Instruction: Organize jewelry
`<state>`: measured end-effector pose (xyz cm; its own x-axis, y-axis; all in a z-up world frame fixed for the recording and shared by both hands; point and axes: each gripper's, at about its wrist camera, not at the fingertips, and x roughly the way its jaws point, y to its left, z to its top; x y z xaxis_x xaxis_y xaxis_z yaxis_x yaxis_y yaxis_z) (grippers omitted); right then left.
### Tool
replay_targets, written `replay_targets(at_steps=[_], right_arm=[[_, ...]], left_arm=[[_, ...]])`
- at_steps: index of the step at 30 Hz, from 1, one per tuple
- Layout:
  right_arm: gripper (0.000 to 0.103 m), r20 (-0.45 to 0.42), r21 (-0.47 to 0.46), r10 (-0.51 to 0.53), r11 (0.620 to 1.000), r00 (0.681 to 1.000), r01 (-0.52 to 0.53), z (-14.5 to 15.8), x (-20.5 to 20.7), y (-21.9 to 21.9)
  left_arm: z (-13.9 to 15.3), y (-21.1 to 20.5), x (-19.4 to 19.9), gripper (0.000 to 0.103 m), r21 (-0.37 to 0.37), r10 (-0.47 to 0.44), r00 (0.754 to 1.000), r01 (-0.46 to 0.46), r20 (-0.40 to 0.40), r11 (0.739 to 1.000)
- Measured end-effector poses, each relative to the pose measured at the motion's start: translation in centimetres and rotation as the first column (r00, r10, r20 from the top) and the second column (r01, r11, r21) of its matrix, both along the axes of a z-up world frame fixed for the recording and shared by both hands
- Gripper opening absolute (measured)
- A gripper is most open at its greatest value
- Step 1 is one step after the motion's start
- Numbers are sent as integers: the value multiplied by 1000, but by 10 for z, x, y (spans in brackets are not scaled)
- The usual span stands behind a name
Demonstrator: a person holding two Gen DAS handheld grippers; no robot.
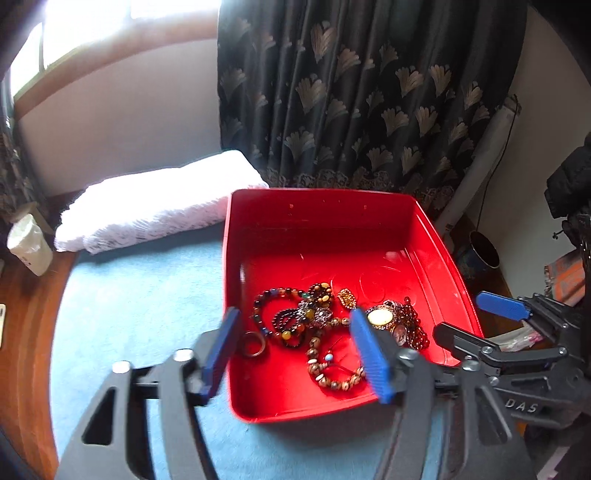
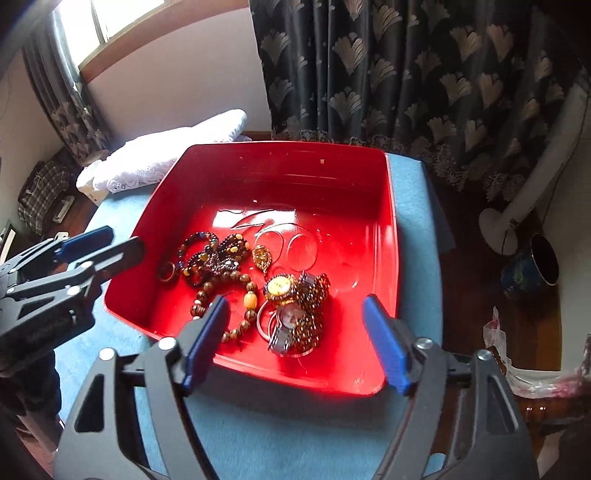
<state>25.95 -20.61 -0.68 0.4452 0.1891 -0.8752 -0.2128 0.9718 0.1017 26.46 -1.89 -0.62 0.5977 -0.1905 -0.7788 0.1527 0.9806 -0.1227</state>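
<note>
A blue cloth [image 2: 258, 424] covered the table top, with dark wooden floor around it and a dark curtain [image 1: 369, 92] patterned with pale fan shapes hanging behind. On that cloth sat the red tray [image 2: 373, 229], and both tongs hung over its near edge.

The left gripper [image 1: 295, 354] stood with its blue pads spread wide and nothing between them pressed; its left pad was outside the tray's left wall, its right pad over the jewelry. The right gripper [image 2: 295, 339] was likewise spread, pinching nothing, its pads over the tray's near rim on either side of the watches.

Inside the tray, toward its near half, lay the jewelry in a loose heap: a dark ring [image 1: 253, 344], a multicoloured bead bracelet [image 1: 273, 302], a brown wooden-bead bracelet [image 2: 225, 302], a small gold pendant [image 2: 261, 257], and a gold-faced watch [image 2: 279, 286] tangled with a second watch and reddish beads.

Beyond the tray a white lace cloth [image 1: 155, 206] lay folded at the table's far left. A bright window [image 2: 110, 22] showed at upper left. On the floor to the right stood a dark blue bin [image 2: 532, 266] and a white fan base [image 2: 498, 229].

The right gripper's body, seen from the left wrist view, carried the raised letters "DAS".
</note>
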Motion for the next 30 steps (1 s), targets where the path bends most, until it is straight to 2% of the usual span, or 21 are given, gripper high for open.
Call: replay_targets(at_steps=[4, 8, 20, 30], right_arm=[[89, 22, 3, -10, 1000, 1000, 10, 11, -18, -6], [93, 25, 23, -19, 1000, 1000, 19, 19, -32, -12], [96, 21, 16, -16, 1000, 1000, 16, 29, -59, -13], [96, 1, 39, -35, 999, 999, 35, 30, -72, -14]], left_arm=[[10, 4, -16, 82, 6, 9, 1000, -10, 18, 1000], [15, 7, -31, 87, 22, 12, 1000, -13, 23, 1000], [22, 22, -61, 88, 51, 57, 998, -58, 23, 997], [21, 20, -74, 88, 77, 58, 998, -59, 13, 995]])
